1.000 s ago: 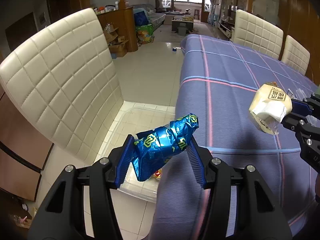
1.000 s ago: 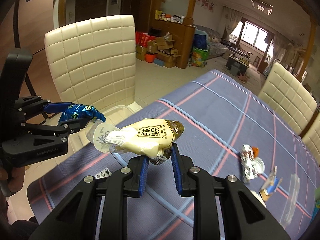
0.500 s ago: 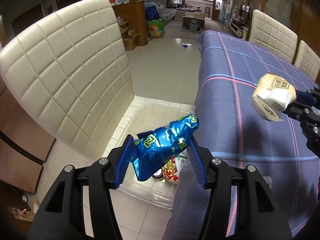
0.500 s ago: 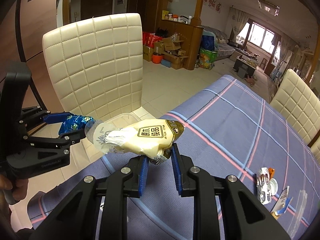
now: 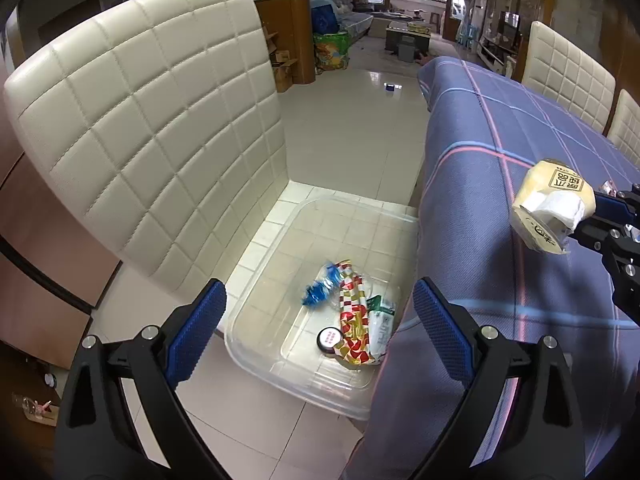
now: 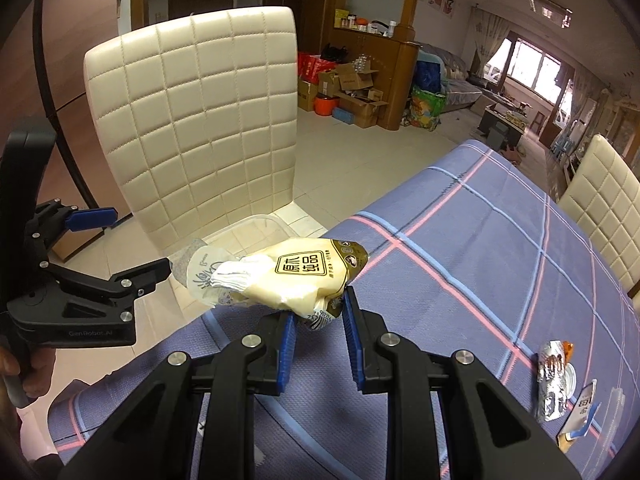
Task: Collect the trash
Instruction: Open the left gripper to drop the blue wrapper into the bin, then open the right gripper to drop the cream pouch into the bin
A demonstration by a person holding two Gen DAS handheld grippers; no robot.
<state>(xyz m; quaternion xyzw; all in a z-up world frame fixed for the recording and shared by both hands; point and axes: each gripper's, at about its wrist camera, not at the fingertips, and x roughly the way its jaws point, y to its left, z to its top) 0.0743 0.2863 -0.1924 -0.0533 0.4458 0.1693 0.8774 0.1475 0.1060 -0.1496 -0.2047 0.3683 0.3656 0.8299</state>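
Cream wrapper [image 6: 296, 276] is pinched in my right gripper [image 6: 318, 326], above the table edge, long axis roughly level, crumpled end pointing toward the clear bin [image 5: 280, 248] on the chair seat [image 5: 304, 196]. My left gripper [image 5: 318, 332] hangs over that bin, fingers spread, empty. Several wrappers already lie inside; I'd say this one and the scraps [image 6: 554, 384] on the tablecloth [image 6: 480, 248] remain.

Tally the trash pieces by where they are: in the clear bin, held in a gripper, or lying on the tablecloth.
In the clear bin: 4 (blue wrapper, red-and-yellow wrapper, white-and-green packet, round dark lid)
Held in the right gripper: 1 (cream wrapper)
On the tablecloth: 2 (silver wrapper, torn packet)
Total: 7
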